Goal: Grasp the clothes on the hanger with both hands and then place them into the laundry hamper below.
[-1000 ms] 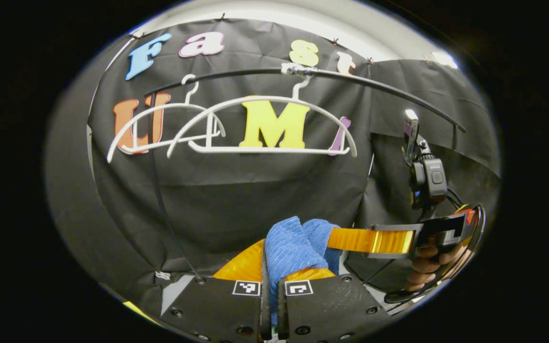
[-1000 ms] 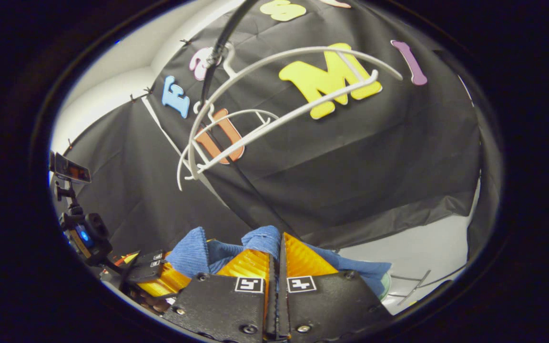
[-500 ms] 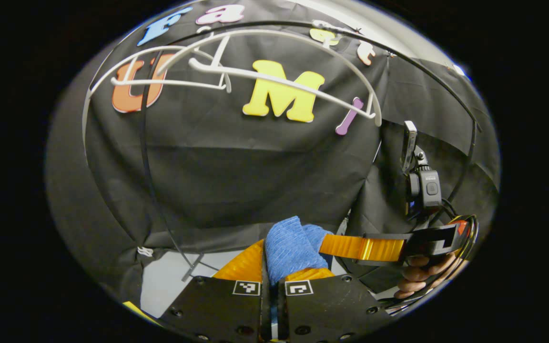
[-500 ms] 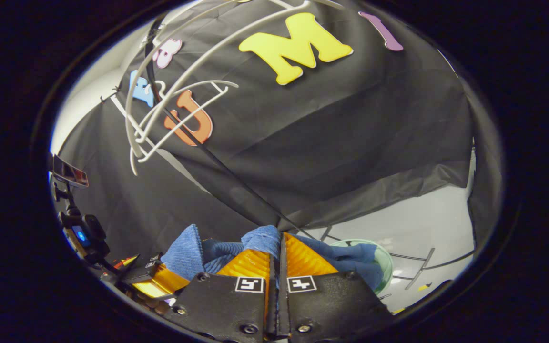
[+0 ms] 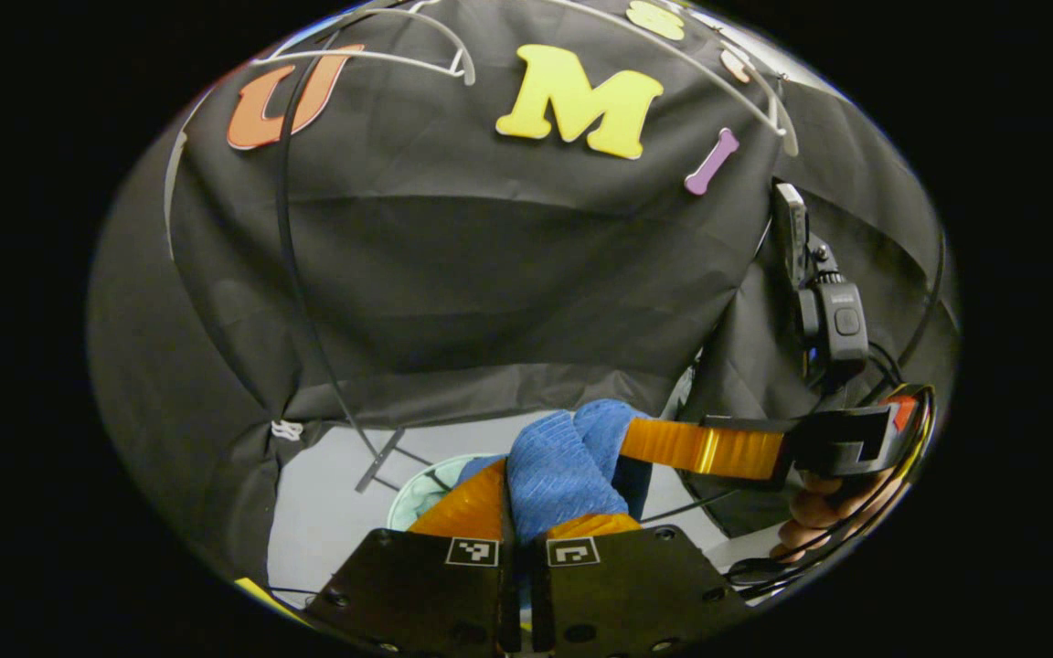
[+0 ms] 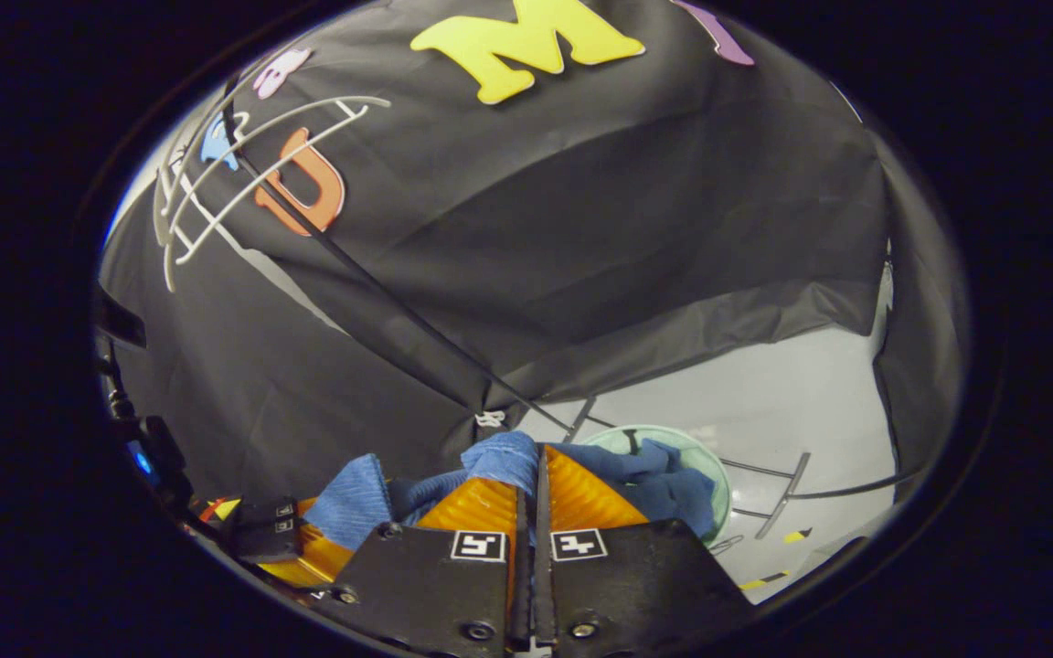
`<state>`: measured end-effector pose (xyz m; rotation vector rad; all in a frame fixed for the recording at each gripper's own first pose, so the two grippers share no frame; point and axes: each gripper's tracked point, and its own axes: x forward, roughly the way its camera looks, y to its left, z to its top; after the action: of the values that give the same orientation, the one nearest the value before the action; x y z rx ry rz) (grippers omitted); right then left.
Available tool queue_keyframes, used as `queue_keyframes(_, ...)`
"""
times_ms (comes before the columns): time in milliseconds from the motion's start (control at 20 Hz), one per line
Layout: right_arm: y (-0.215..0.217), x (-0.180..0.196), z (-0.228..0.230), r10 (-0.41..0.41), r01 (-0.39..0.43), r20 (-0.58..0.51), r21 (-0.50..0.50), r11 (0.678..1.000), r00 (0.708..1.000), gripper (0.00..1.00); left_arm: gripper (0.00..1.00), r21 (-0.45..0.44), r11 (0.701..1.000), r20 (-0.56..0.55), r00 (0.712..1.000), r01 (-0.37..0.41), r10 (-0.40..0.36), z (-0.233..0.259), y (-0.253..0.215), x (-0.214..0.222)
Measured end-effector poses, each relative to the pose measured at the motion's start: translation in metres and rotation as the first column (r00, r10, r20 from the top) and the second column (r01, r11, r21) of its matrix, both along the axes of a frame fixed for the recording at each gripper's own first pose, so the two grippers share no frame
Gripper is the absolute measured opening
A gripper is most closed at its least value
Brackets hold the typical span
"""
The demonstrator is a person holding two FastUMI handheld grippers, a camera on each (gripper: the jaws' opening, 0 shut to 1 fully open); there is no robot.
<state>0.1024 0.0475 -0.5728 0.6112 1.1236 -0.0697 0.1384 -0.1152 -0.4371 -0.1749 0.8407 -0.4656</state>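
Cloth [image 5: 563,466] is off the hangers [image 6: 216,192]; our left gripper [image 5: 517,525] and right gripper [image 6: 534,512], both clamped on it, hold it just above the hamper [image 6: 714,475]; release remains.

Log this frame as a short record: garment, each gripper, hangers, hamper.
garment: blue cloth, off the hangers, held between both grippers
left gripper: shut on blue cloth
right gripper: shut on blue cloth
hangers: white, bare, on the black rail above
hamper: pale green rim below, part of the cloth hanging over it

Below us the green laundry hamper [image 6: 718,475] stands open beside the rack's black pole [image 6: 398,311]; white hangers [image 6: 243,174] hang well above.
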Motion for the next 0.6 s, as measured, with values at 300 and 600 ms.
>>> queue_keyframes(300,-0.006,-0.016,-0.048,0.023,-0.036,-0.143,-0.095,0.995,0.989,0.08,0.05,0.078,0.997,-0.096,0.995,-0.023,0.031,-0.038,0.013,-0.009)
queue_keyframes(600,-0.026,-0.046,-0.068,0.045,-0.100,-0.290,-0.181,0.978,0.956,0.41,0.12,0.225,0.974,-0.286,0.955,-0.011,0.076,-0.079,0.028,-0.034)
